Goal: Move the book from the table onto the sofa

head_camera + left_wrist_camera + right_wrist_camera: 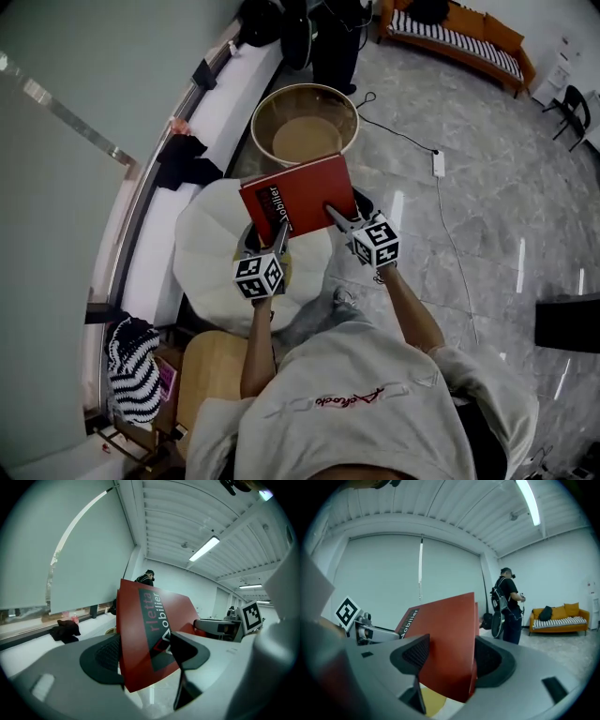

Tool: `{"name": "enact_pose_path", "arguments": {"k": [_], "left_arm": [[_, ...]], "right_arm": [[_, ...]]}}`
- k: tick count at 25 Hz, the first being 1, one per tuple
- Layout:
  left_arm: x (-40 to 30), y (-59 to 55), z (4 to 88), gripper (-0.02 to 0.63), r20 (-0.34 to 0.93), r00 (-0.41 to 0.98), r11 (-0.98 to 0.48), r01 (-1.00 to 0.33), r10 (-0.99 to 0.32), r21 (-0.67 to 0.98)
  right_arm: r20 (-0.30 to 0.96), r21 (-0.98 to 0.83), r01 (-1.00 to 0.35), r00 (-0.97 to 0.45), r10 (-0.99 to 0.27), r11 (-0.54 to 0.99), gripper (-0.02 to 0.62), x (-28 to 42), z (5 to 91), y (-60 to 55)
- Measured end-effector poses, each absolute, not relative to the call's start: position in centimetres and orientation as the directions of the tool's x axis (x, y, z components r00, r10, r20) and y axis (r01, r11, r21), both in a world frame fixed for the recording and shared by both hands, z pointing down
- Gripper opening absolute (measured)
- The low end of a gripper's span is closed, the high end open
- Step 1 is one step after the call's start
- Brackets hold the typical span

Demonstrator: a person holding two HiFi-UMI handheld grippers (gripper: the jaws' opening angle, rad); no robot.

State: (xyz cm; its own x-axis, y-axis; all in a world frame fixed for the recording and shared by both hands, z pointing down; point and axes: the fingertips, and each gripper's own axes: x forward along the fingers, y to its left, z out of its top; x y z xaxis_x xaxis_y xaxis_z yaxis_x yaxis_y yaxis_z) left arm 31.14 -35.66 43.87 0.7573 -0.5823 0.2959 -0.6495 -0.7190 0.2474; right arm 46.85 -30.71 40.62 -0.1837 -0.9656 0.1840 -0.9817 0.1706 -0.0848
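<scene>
- The sofa (459,37), orange with a striped seat, is standing at the far wall, ahead and to the right of the person and well apart from the book; a person in dark clothes (333,37) and a round basket (305,122) are standing between, slightly left of the direct line.
- The white round table (202,253) is lying under and just behind the grippers, so the book appears to be hanging clear of it rather than resting there.
- The red book (298,192) is being held over the table's far edge, cover up. Its long axis is running left to right across the person, and its far edge is tipping upward and pointing toward the basket.
- The left gripper (278,234) is clamping the near left corner, its jaws pinching the cover beside the printed title strip.
- The right gripper (339,217) is clamping the near right edge, its jaws closed across the pages. It is the one on the sofa's side, so the carry will likely be swinging rightward and forward with that hand leading.
</scene>
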Motion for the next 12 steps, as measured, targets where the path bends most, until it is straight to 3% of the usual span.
{"name": "enact_pose_path", "arguments": {"k": [12], "left_arm": [[19.4, -38.1, 44.8, 0.310, 0.332, 0.496, -0.441, -0.867, -0.802, 0.231]], "right_arm": [[0.191, -0.131, -0.856, -0.516, -0.835, 0.499, 0.264, 35.9, 42.3, -39.0]]}}
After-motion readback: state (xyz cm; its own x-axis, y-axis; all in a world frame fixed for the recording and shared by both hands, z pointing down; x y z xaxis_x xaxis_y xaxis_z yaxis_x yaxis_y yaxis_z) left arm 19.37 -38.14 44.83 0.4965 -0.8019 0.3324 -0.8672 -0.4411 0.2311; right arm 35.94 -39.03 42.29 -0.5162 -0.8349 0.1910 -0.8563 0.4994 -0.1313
